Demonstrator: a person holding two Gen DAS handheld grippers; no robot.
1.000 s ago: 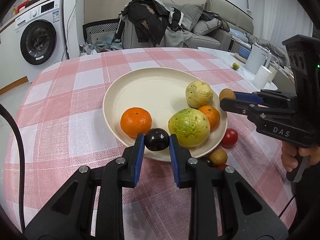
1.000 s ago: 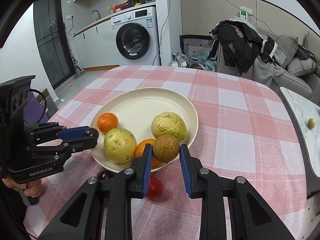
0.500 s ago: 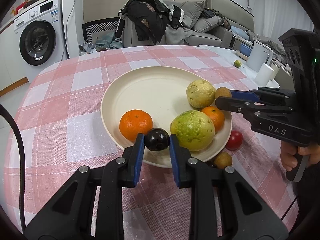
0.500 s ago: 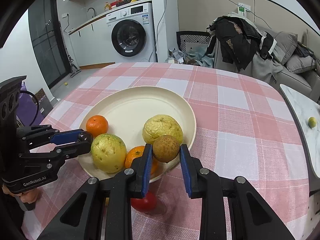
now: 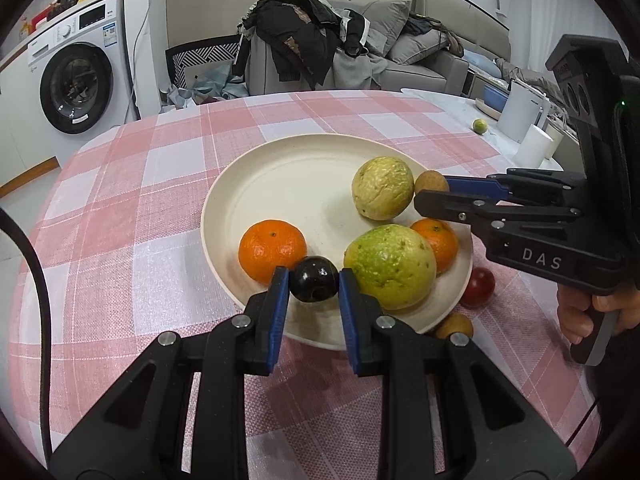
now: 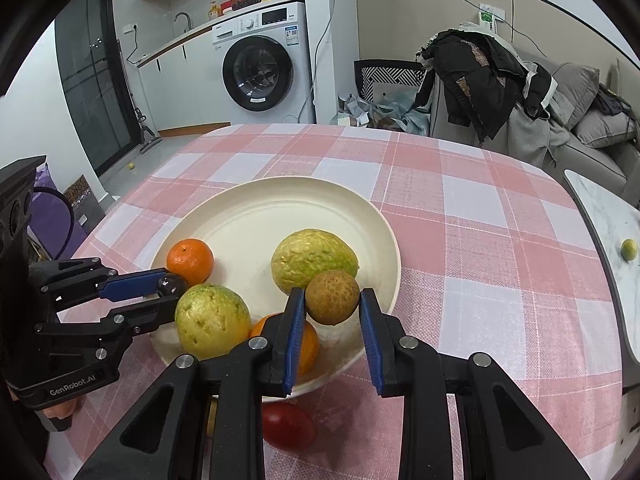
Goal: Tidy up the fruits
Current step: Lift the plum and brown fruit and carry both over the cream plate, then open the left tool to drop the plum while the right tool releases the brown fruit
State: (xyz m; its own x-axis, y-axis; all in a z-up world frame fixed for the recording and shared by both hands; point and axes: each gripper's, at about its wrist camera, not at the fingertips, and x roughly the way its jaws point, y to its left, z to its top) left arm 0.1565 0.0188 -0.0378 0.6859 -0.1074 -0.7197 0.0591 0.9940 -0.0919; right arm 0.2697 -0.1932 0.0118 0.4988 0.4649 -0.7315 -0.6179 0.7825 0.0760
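A cream plate (image 5: 288, 184) (image 6: 280, 208) on the pink checked cloth holds two green guavas (image 5: 390, 266) (image 5: 382, 188) and two oranges (image 5: 272, 250) (image 5: 438, 238). My left gripper (image 5: 314, 284) is shut on a dark plum (image 5: 314, 284) over the plate's near rim, between an orange and a guava. My right gripper (image 6: 332, 304) is shut on a brown longan (image 6: 332, 297) just above the plate's right rim, beside the far guava (image 6: 314, 260). Each gripper shows in the other's view.
A red fruit (image 5: 478, 286) (image 6: 288, 424) and a second brown longan (image 5: 454, 326) lie on the cloth beside the plate's rim. A white side table holds a small lime (image 6: 629, 249) and white containers (image 5: 520, 114). A sofa and a washing machine stand behind.
Both grippers have moved in over the plate with their fruit. The plum now sits between the orange and the near guava; the longan is next to the far guava.
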